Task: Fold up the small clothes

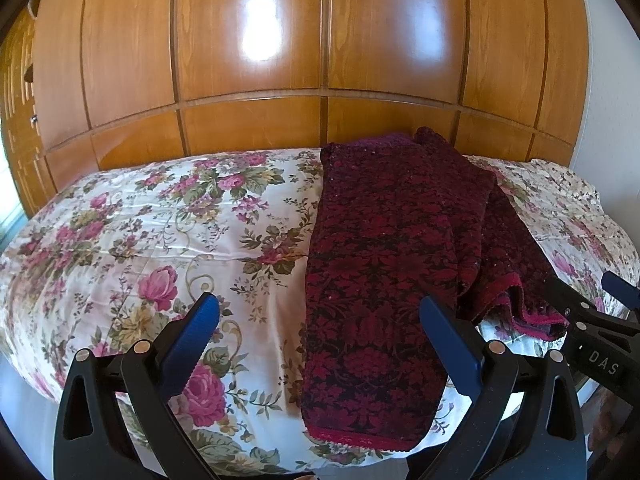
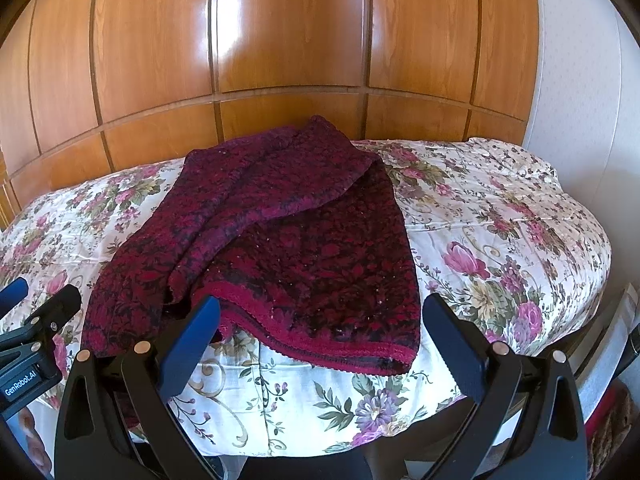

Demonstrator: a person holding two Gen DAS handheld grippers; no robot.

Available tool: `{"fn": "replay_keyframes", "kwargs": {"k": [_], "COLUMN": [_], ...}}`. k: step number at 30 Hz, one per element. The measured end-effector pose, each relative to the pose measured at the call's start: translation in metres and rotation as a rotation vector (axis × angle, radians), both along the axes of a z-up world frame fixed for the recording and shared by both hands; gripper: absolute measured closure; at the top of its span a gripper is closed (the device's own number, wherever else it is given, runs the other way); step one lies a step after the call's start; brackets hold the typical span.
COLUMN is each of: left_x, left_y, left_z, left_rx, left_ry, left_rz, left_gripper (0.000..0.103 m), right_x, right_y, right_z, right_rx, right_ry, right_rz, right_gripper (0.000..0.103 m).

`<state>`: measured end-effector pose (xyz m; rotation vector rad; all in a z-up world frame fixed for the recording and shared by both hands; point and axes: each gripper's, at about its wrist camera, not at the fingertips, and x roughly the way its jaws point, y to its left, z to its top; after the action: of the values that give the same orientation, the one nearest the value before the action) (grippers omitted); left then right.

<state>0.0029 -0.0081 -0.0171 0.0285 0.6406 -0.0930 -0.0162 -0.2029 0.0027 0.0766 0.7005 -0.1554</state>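
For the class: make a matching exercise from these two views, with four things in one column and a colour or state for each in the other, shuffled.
Things
1. garment
2. bedspread
3. wardrobe
4. left gripper

Descriptions
A. glossy brown wood
B. open, holding nothing
C. dark red patterned, partly folded
D. white with pink flowers

Pairs: 1-C, 2-D, 3-A, 4-B

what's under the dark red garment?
The dark red garment lies on a floral bedspread, partly folded over itself so one layer covers another. Anything between the layers or beneath it is hidden. Both grippers, left and right, are open and off it.
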Motion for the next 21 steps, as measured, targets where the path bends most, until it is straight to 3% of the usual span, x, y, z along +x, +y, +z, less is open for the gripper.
{"fn": "replay_keyframes", "kwargs": {"k": [10, 21], "left_x": [-0.003, 0.006], "left_y": [-0.004, -0.007], "left_z": [0.002, -0.011], "left_rx": [0.000, 0.004], "left_ry": [-0.016, 0.036], "left_rz": [-0.024, -0.078], "left_gripper": [0.004, 0.004], "right_x": [0.000, 0.006], "right_y": [-0.001, -0.008], "right_z": [-0.001, -0.009], "right_rx": [0.004, 0.021], "right_ry": [0.008, 0.034], "right_rz": [-0.004, -0.018], "right_gripper": [0.002, 0.002]}}
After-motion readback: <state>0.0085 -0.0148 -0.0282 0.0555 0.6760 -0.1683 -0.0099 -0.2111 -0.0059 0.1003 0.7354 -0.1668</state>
